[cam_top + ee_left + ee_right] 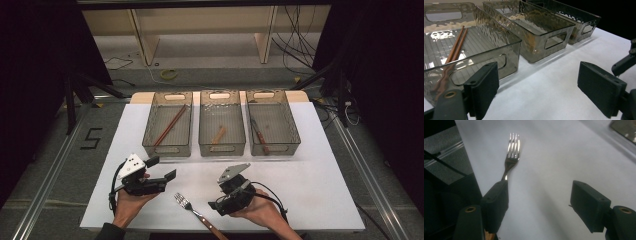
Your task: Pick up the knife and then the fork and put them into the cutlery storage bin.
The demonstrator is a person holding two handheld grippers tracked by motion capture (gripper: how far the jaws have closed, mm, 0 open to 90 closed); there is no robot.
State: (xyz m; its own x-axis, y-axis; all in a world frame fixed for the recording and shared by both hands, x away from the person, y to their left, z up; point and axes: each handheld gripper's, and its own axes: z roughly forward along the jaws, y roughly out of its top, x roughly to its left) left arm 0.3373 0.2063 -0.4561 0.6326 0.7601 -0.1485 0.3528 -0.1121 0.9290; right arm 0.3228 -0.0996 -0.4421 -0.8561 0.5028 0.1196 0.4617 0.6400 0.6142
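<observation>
Jaws apart on both | right gripper (216,206) angled low beside fork (192,210), seemingly not touching | left gripper (162,168) level.

The high view is looking forward and down from above the near edge of the white table (310,150), taking in its whole top. The left gripper view is sitting low and close, facing the three bins (529,32) the high view is also showing. The right gripper view is facing the fork (512,152) near that edge, shared likewise.
</observation>
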